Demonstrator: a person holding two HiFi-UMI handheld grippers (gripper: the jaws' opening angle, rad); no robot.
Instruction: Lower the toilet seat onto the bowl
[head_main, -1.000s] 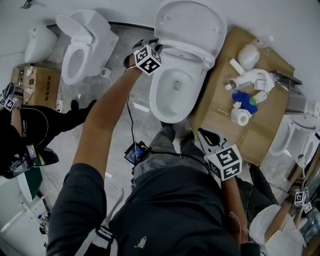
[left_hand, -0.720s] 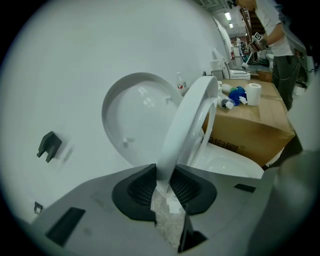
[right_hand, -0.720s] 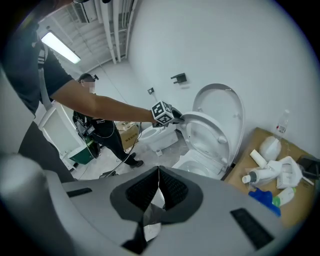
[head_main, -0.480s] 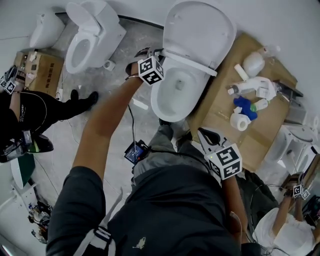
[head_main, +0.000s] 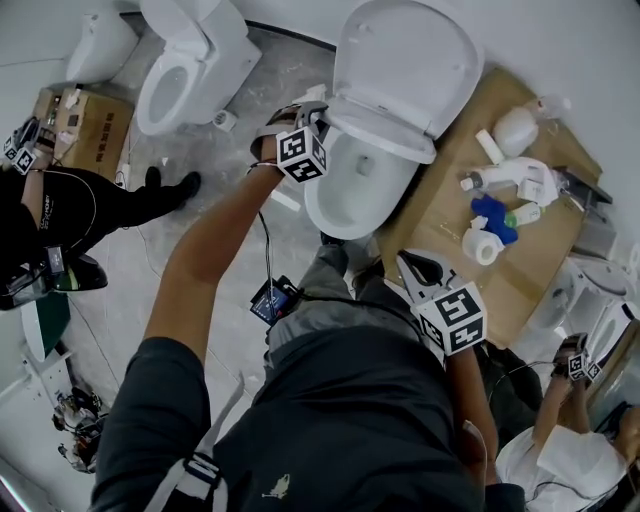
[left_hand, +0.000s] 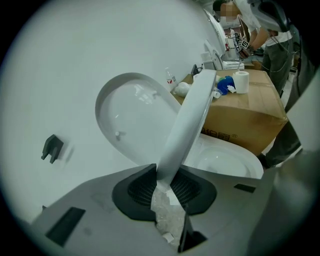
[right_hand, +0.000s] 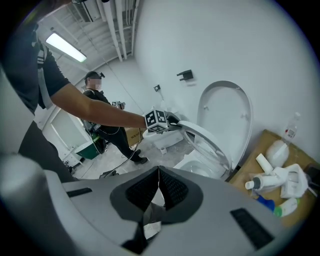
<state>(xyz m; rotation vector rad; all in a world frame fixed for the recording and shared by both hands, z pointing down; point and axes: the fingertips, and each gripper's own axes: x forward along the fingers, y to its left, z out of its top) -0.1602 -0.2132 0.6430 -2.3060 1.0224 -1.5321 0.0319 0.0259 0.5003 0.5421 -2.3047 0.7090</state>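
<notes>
— Where's the seat (left_hand: 187, 125)?
— Pinched edge-on in my left gripper (left_hand: 167, 185), slanting halfway between lid (left_hand: 127, 117) and bowl (left_hand: 250, 167). My right gripper (right_hand: 159, 192) is closed, empty, well back

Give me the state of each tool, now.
Left tool: closed on the toilet seat.
Right tool: closed, holding nothing.

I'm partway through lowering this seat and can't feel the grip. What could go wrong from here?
The left tool pinches only the thin edge of the seat, which hangs tilted above the bowl; a slip could let it slam down. The raised lid stands just behind it and might tip forward too.
</notes>
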